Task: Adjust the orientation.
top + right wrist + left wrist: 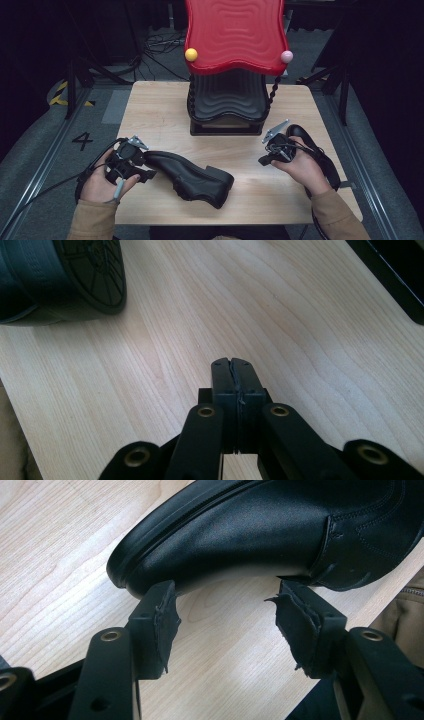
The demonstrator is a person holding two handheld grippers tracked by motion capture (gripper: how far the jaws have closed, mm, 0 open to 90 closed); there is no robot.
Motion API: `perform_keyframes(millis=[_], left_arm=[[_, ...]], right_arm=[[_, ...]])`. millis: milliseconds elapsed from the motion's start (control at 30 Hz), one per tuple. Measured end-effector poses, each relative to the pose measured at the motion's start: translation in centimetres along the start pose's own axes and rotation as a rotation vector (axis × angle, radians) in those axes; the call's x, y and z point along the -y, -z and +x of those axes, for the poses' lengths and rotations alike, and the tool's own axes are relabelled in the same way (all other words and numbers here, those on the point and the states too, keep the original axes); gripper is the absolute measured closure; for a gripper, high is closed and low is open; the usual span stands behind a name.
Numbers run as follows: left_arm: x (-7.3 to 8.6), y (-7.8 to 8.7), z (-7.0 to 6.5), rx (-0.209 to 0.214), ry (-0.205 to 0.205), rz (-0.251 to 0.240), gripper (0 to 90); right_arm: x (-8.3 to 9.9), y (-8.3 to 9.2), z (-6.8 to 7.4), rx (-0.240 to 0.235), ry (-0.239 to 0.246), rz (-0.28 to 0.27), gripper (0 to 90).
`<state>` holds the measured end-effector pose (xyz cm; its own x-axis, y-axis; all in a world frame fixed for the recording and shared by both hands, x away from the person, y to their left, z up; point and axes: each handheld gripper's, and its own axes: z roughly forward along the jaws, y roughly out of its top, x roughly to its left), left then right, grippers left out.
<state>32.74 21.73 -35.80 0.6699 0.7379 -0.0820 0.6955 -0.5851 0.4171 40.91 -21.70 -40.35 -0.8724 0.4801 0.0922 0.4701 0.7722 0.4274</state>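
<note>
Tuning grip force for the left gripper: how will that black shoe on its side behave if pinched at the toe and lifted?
The black shoe looks glossy and smooth at the toe, so the pads may slip. Its heel is chunky and far from the toe, so it will likely sag or swing heel-down. The upper seems fairly stiff and should hold shape. The left gripper stands open at the toe.

- The wooden table (160, 107) is light, with a clear grain, and it stands on a grey floor (30, 150).
- A painted number 4 (82, 140) is on the floor beside yellow-black tape (60, 94).
- Black cables (162, 42) lie behind the table.
- The room around is dark.
</note>
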Motion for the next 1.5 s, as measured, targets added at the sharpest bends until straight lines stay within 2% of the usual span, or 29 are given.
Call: perform_keyframes(millis=[233, 667, 1033, 1200, 1267, 1400, 1500], left_arm=[[0.1, 0.2, -0.2, -0.005, -0.002, -0.003, 42.4], [0.1, 0.4, -0.5, 0.004, -0.003, -0.01, 42.0], [0.0, 0.4, -0.6, 0.004, -0.013, -0.007, 41.6], [0.1, 0.4, -0.7, 0.004, -0.006, -0.006, 41.6], [0.1, 0.5, -0.7, -0.003, -0.017, -0.006, 41.5], [0.2, 0.6, -0.9, -0.001, -0.007, -0.004, 41.5], [0.2, 0.7, -0.9, -0.003, -0.015, -0.006, 41.4]], right_arm=[[-0.4, 0.3, 0.5, -0.016, 0.015, -0.02, 90.0], [-1.8, 1.3, 2.5, -0.065, 0.053, -0.1, 90.0], [-2.9, 1.8, 4.4, -0.107, 0.117, -0.138, 90.0], [-3.8, 1.5, 5.6, -0.136, 0.151, -0.142, 90.0], [-4.4, 1.0, 6.2, -0.153, 0.17, -0.14, 90.0], [-5.1, 0.2, 7.0, -0.166, 0.195, -0.128, 90.0], [-5.6, -0.4, 7.7, -0.179, 0.216, -0.121, 90.0]])
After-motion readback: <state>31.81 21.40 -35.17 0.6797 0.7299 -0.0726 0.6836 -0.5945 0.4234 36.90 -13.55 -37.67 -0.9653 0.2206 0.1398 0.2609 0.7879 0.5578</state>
